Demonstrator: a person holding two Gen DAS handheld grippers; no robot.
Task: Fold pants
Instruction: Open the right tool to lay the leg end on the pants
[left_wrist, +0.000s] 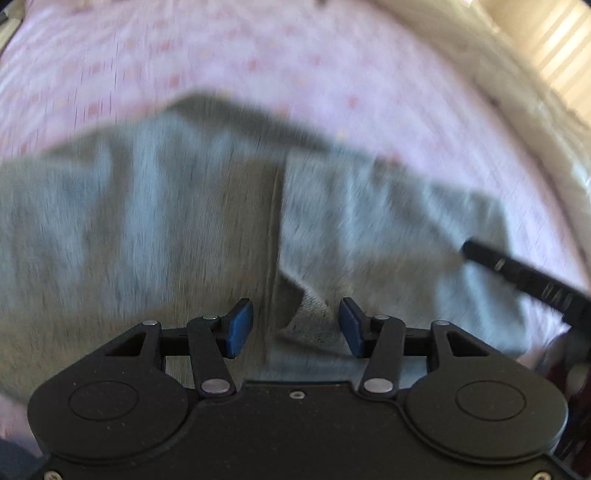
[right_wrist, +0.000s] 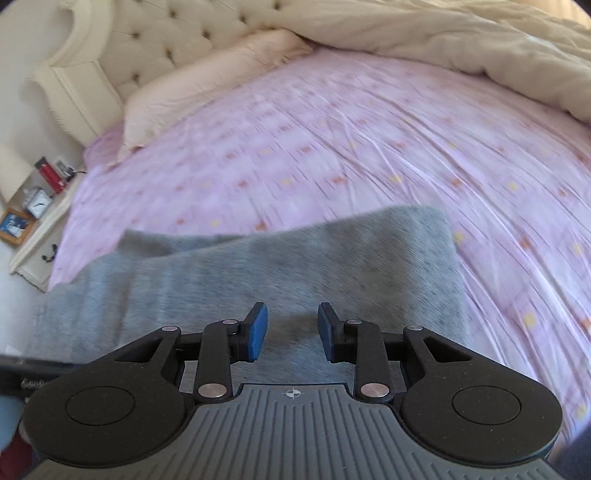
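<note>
Two layers of grey pants (right_wrist: 288, 258) lie on pink sheet (right_wrist: 369, 147).

1. We count two matte black linkage arms on the left gripper (left_wrist: 296, 326), silver pivot pins, blue rubber pads (left_wrist: 240, 326), two round embossed discs and a small centre screw.
2. Our right gripper (right_wrist: 292, 331) matches, but carries a grey ribbed plate (right_wrist: 295, 432) with a white crosshair mark (right_wrist: 293, 393).

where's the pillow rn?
Right wrist view, upper left: the pillow lies at the head of the pink sheet, against the tufted headboard.
</note>
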